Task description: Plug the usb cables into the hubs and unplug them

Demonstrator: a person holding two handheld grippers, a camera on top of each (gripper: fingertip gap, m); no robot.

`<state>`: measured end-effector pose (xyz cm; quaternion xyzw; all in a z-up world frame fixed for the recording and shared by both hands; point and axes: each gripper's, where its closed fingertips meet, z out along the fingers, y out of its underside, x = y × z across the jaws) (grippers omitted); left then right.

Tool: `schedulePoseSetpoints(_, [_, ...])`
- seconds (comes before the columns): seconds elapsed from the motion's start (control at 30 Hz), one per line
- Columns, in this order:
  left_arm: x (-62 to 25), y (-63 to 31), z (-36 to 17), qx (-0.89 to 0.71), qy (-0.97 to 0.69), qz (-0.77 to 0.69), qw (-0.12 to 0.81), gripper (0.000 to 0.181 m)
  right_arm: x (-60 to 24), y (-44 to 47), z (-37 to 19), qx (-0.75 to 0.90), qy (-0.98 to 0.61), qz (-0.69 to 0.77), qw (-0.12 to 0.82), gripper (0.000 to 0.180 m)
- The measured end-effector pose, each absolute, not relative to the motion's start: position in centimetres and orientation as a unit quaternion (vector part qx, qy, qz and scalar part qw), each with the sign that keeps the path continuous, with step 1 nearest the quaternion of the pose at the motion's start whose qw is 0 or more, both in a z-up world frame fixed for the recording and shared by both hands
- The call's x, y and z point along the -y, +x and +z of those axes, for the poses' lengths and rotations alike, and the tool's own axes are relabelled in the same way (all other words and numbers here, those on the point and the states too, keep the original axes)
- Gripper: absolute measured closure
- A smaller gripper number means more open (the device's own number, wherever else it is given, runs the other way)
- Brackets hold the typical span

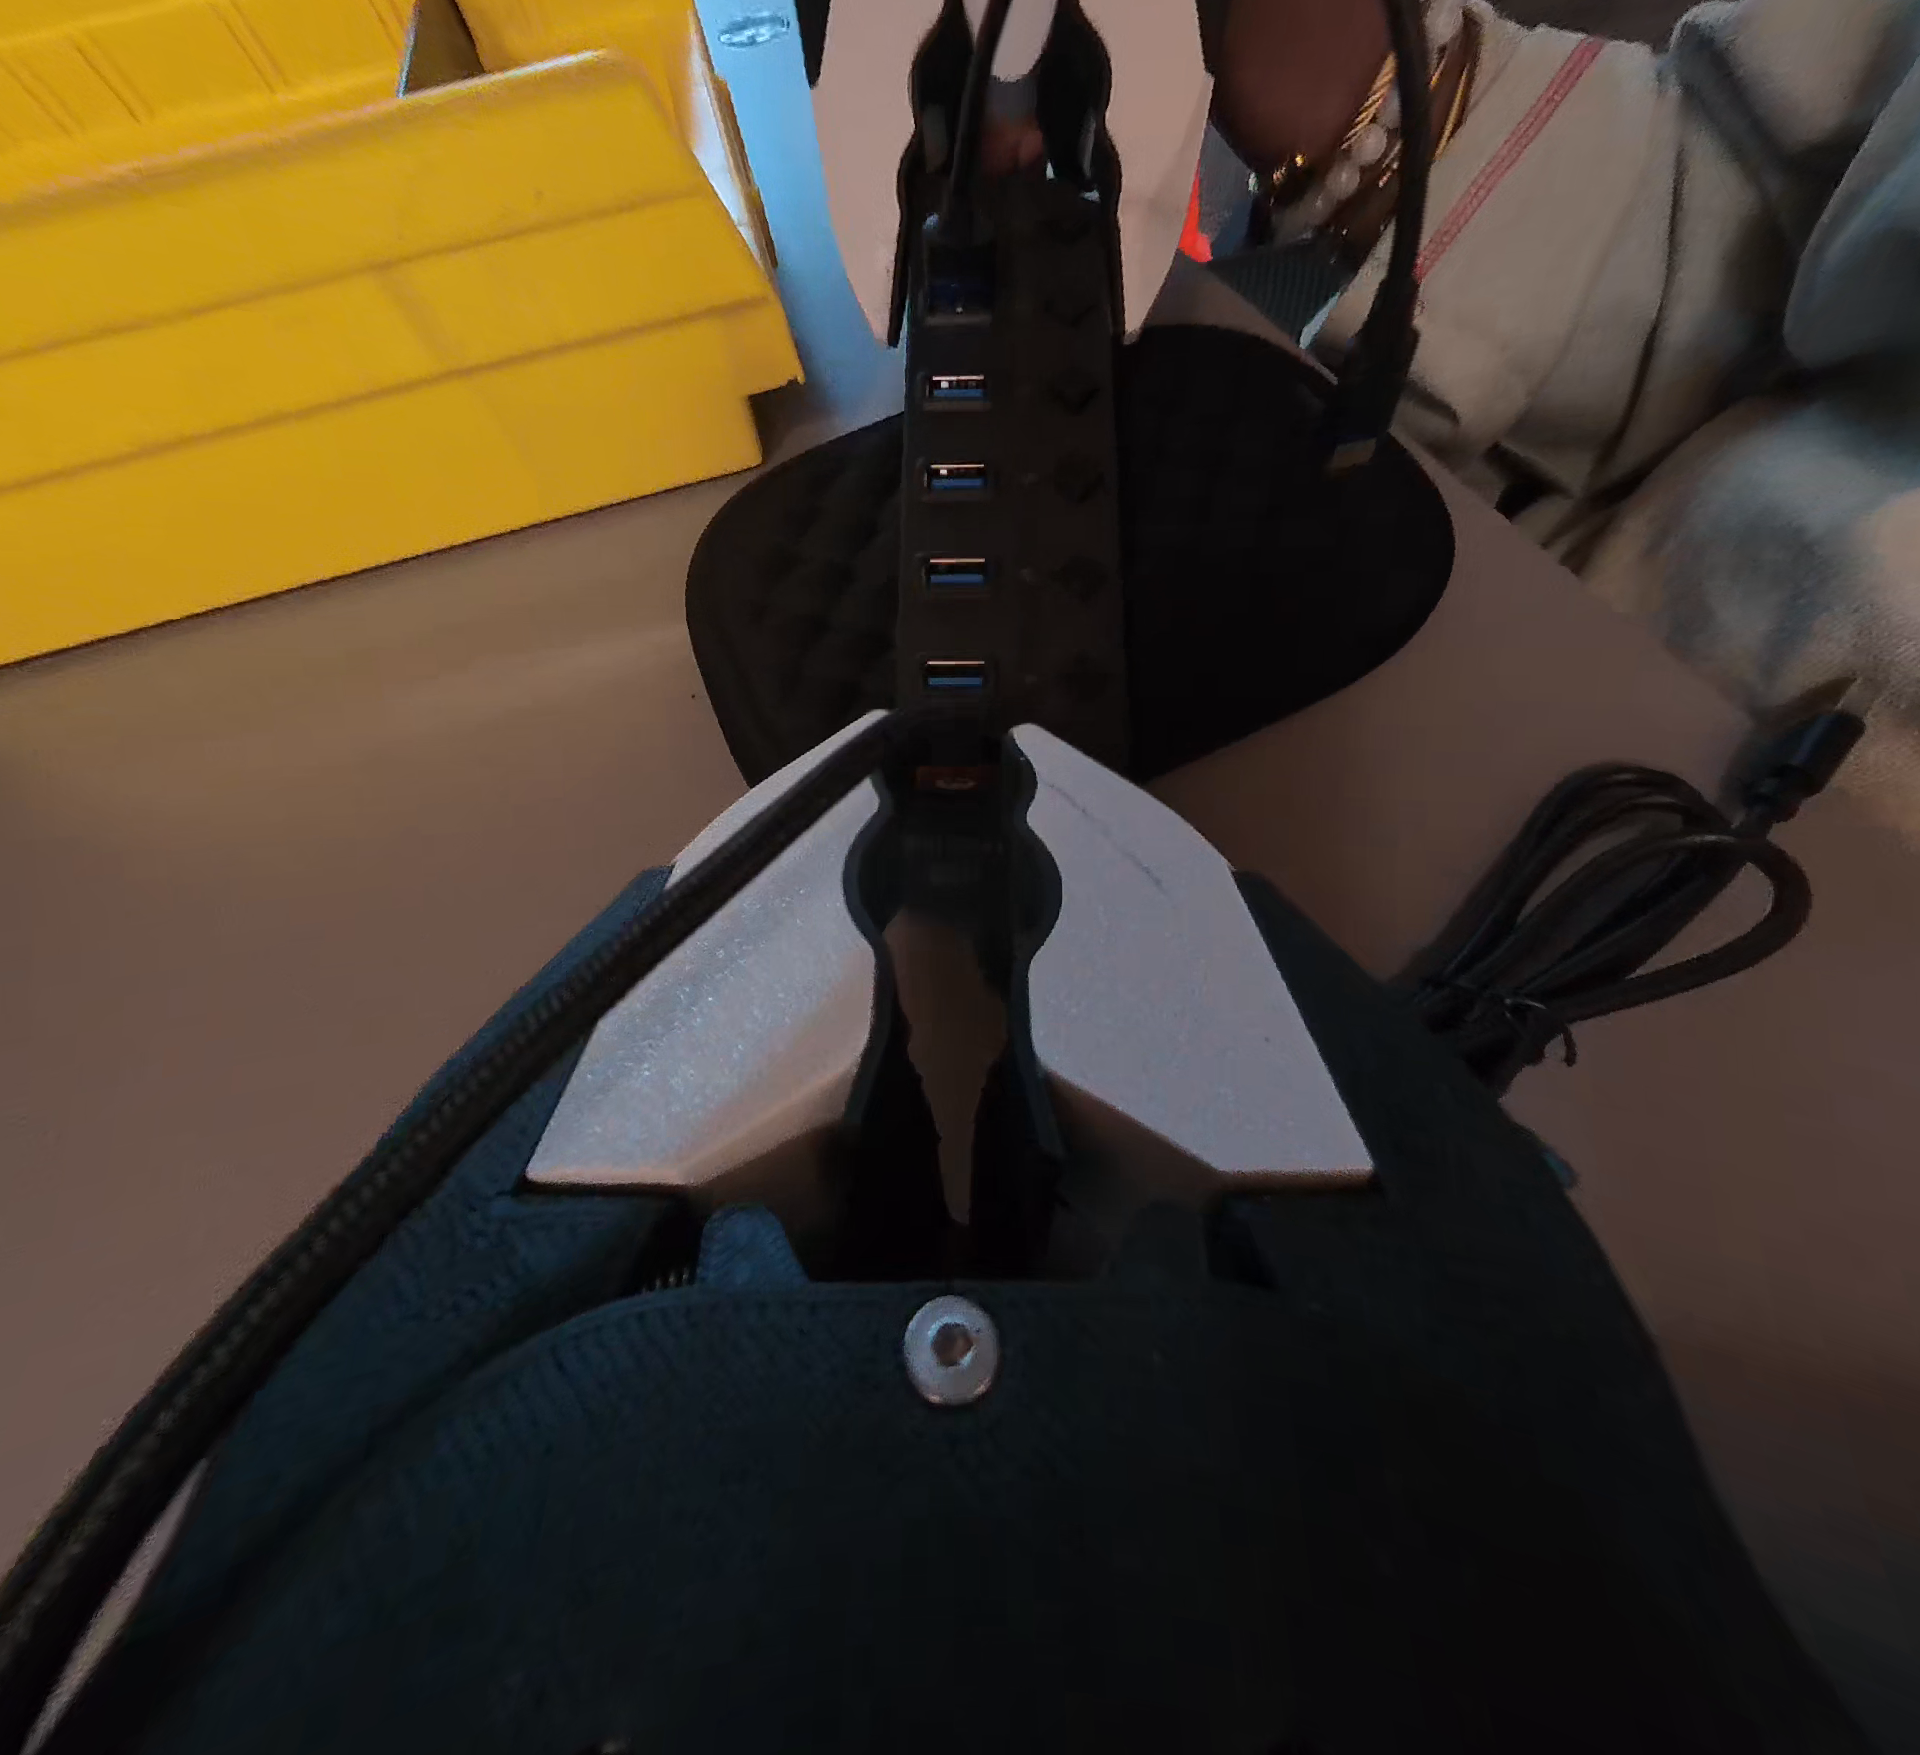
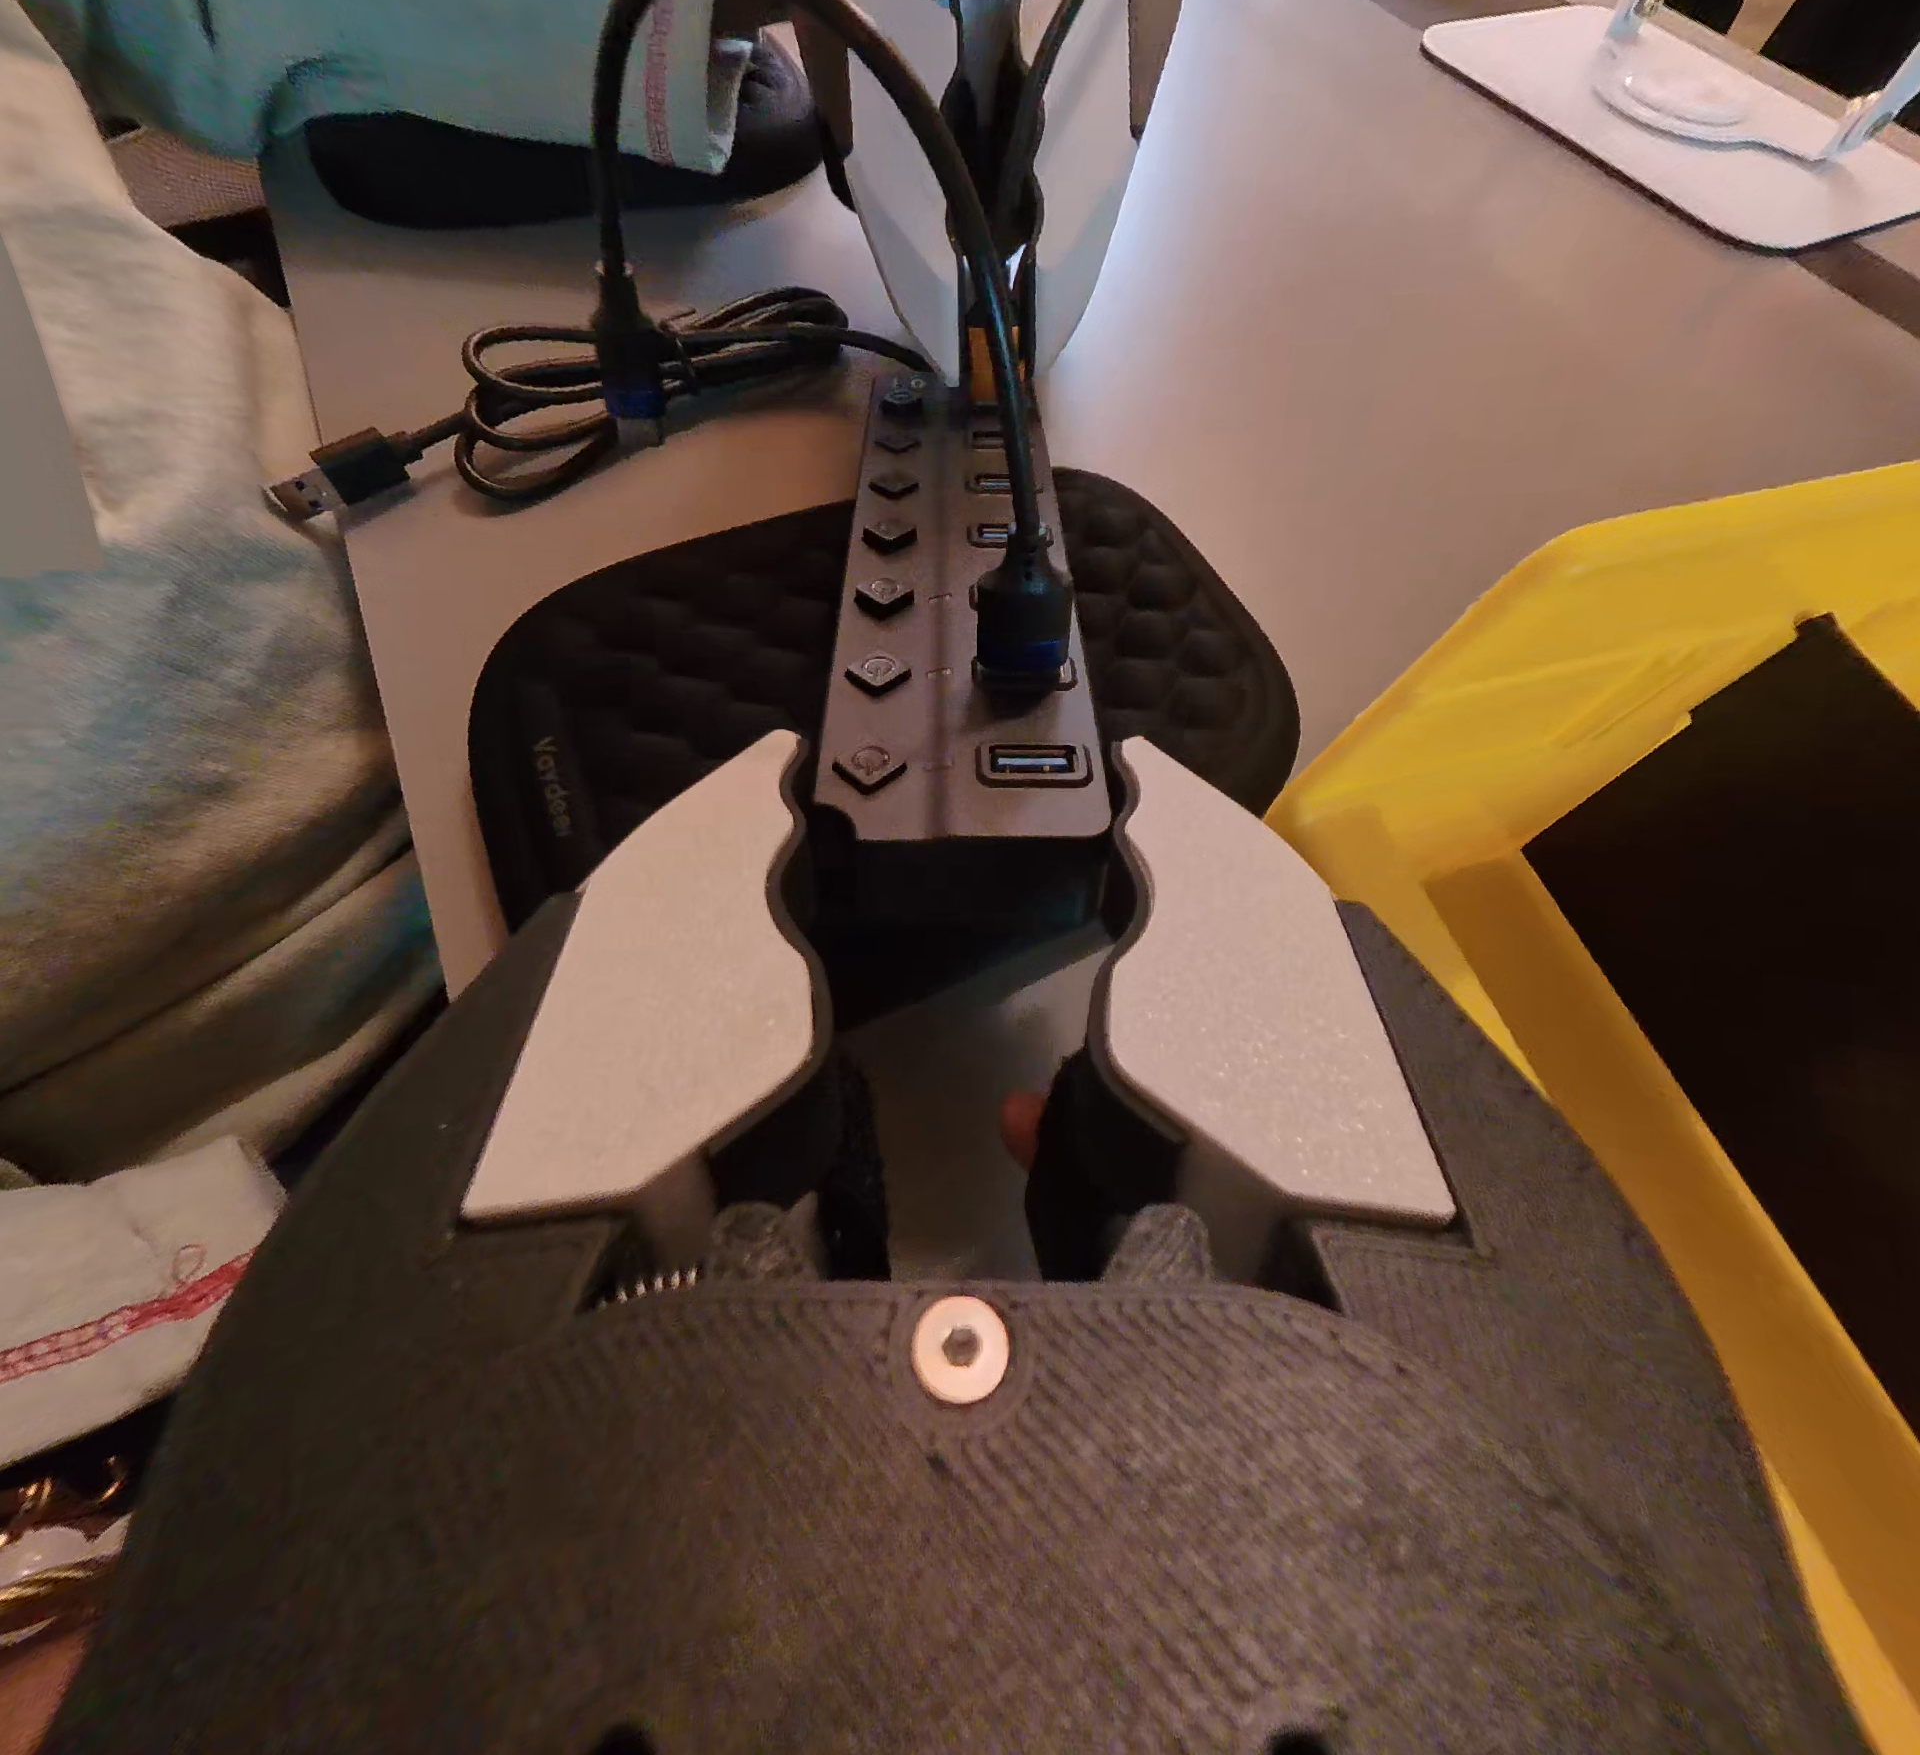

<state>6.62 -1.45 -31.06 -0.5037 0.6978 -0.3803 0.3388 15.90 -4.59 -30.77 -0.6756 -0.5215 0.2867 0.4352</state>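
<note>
A long black USB hub (image 1: 997,521) with a row of blue ports and buttons is held over a black quilted pad (image 1: 1278,562). My left gripper (image 1: 951,770) is shut on the hub's near end, where an orange port shows. My right gripper (image 2: 956,832) is shut on the hub (image 2: 935,645) at the opposite end. Each gripper shows at the far end in the other view: the right one (image 1: 1003,147) and the left one (image 2: 987,323). A short black USB cable's plug (image 2: 1023,625) sits in the second port from my right gripper. Its free end (image 2: 634,406) hangs loose.
A yellow plastic bin (image 1: 364,303) stands beside the hub, also in the right wrist view (image 2: 1558,770). A tied bundle of black cable (image 2: 520,417) lies on the grey table (image 1: 312,874). A person's light sleeve (image 2: 156,666) is close by. A white stand base (image 2: 1662,136) sits farther off.
</note>
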Motion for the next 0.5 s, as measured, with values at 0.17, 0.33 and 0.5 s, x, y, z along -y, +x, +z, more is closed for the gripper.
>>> schedulePoseSetpoints(0.17, [1.3, 6.6, -31.2, -0.689, -0.511, -0.390, 0.336, 0.164, 4.5, 15.8, -30.5, 0.518, -0.673, 0.293, 0.438, 0.125])
schedulePoseSetpoints(0.33, [1.1, 6.2, -31.5, -0.666, -0.554, -0.360, 0.346, 0.148, 4.8, 15.4, -29.3, 0.543, -0.648, 0.259, 0.467, 0.126])
schedulePoseSetpoints(0.5, [4.8, 1.1, -33.2, -0.654, -0.659, -0.243, 0.281, 0.109, 5.4, 14.0, -26.7, 0.577, -0.611, 0.210, 0.500, 0.126])
